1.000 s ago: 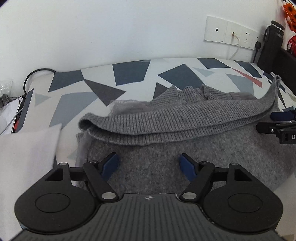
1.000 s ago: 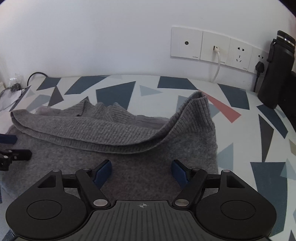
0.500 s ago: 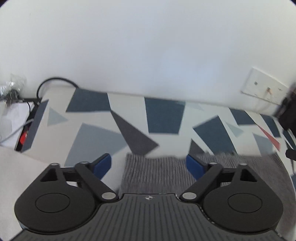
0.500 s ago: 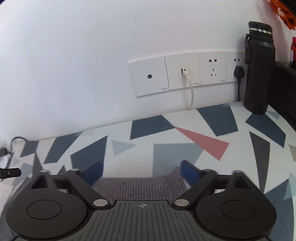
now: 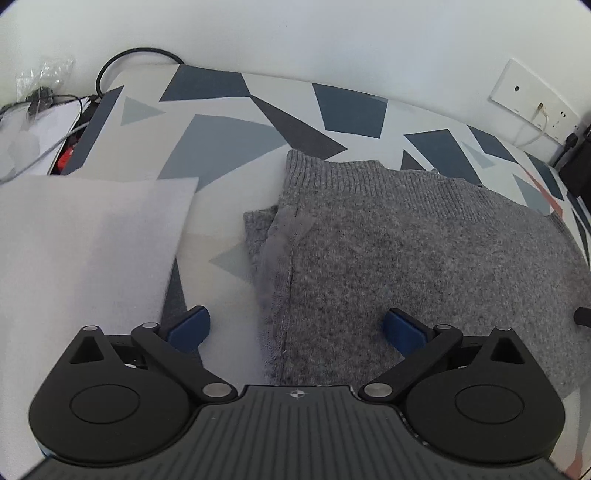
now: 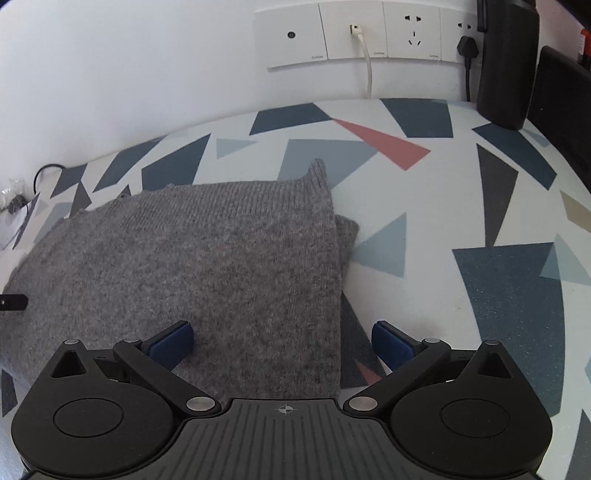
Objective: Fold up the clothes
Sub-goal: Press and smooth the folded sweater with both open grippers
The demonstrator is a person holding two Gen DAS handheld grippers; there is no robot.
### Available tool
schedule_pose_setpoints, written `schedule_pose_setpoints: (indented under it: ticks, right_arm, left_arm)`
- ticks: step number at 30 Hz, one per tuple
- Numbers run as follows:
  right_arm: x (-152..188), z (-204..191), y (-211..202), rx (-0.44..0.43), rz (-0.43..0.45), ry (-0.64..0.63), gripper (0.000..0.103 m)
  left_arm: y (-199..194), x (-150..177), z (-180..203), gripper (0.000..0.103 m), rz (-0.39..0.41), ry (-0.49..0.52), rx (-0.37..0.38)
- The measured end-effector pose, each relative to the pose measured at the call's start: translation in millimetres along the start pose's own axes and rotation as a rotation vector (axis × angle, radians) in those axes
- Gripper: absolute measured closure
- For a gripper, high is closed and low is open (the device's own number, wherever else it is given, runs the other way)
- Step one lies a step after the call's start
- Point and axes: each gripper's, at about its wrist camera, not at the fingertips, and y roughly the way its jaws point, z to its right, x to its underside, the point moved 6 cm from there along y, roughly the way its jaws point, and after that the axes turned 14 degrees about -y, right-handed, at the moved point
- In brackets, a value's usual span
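grey sweater (image 5: 424, 251) lies folded flat on the patterned tabletop (image 6: 498, 280), ribbed hem at the far edge, a lower layer sticking out a bit past both side edges

left gripper (image 5: 295, 328) jaws spread wide, they've just been opening, nothing gripped; it hangs over the sweater's left edge, right pad over the knit, left pad over bare tabletop

right gripper (image 6: 282, 343) also fully spread, just opened, holding nothing; it sits over the sweater's right edge, left pad above the knit, right pad above the tabletop

white sheet (image 5: 85, 243) lies left of the sweater, apart from it

wall sockets (image 6: 354, 33) on the far wall, black bottle (image 6: 506, 66) at the far right, well apart from the sweater
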Motion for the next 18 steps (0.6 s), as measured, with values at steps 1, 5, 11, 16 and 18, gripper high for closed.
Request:
schedule_pose_setpoints:
  ticks: [1,5,11,16,18]
  right_arm:
    - [-0.4,-1.0,3.3,0.009,-0.001,-0.004,0.001]
    - [-4.5,-5.6,13.8,0.039,0.010,-0.018,0.001]
    - [-13.8,-9.2,22.8,0.089,0.045,0.005,0.001]
    - [-20.1,-6.9,26.8,0.104,0.033,0.027,0.001]
    - [-21.0,-6.9,27.8,0.103,0.021,0.026,0.001]
  left_arm:
    - [1.8,-1.1,2.7,0.000,0.003,0.007,-0.001]
    - [5.9,-4.0,9.1,0.000,0.006,0.024,-0.005]
    - [5.3,-3.9,9.2,0.000,0.011,0.033,0.003]
    - [5.8,-6.8,7.8,0.000,-0.011,0.055,0.020]
    - [5.8,-7.0,7.4,0.000,-0.023,0.067,0.027]
